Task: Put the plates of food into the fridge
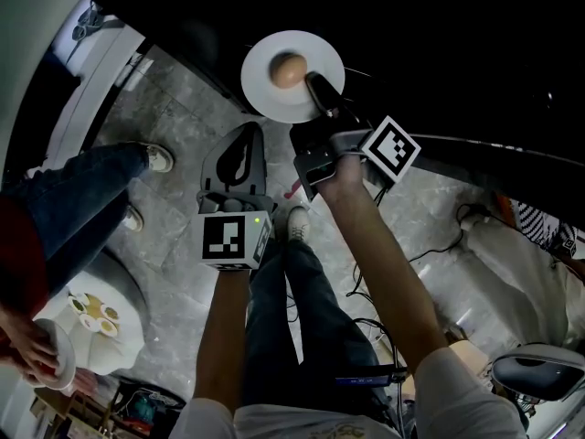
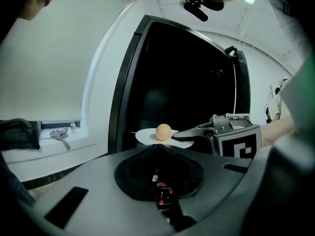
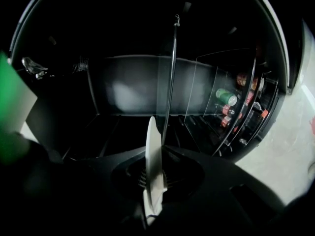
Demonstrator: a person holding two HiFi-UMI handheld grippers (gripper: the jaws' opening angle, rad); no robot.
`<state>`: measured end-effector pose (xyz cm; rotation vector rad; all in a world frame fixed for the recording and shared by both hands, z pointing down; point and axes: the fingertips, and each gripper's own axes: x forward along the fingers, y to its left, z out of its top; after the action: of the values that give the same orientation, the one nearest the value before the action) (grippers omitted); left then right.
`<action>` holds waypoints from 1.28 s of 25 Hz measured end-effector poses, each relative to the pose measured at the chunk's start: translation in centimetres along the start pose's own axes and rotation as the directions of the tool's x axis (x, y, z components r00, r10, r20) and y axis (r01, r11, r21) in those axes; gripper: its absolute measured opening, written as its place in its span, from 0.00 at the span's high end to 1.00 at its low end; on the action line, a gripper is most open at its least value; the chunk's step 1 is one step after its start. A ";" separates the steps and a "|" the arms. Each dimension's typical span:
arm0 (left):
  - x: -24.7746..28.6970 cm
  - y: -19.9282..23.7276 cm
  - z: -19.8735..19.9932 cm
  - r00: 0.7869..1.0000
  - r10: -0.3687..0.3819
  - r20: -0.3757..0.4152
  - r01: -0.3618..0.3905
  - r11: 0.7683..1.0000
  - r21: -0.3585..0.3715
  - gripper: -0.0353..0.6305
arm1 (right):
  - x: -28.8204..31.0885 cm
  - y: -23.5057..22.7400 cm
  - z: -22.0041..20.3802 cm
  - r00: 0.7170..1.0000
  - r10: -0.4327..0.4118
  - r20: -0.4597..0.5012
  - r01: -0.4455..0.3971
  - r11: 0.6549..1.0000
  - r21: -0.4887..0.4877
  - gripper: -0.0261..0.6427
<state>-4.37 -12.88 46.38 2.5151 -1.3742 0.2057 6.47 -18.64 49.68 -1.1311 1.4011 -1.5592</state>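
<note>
left gripper (image 1: 247, 131) sits closest, its fingers clenched together on nothing, hanging above the grey floor (image 1: 174, 126). right gripper (image 1: 320, 91) reaches further ahead, fingers grasping the rim of the white plate (image 1: 265, 94), held level at the dark opening of the fridge (image 2: 187, 82) (a round tan ball of food (image 1: 288, 69) rides on it). cans (image 3: 226, 97) sit in clear racks at the fridge's right.

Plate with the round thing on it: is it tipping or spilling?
No. The white plate sits level, clamped by its rim in the right gripper, and the round tan food rests near its middle.
</note>
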 end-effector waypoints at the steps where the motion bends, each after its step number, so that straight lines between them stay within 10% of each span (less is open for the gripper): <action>1: 0.2 -0.1 0.0 1.000 -0.006 -0.002 0.006 1.000 0.000 0.94 | 0.2 0.0 0.0 1.000 0.000 0.002 0.000 1.000 0.000 0.93; 32: 3.2 -3.1 0.4 0.988 -0.155 -0.023 0.156 0.987 0.043 0.94 | 1.9 0.1 1.0 0.999 0.019 0.025 -0.021 0.997 0.073 0.93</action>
<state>-0.06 -14.00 46.30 2.6351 -1.1709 0.2313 6.71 -20.77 49.89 -1.0859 1.3242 -1.5647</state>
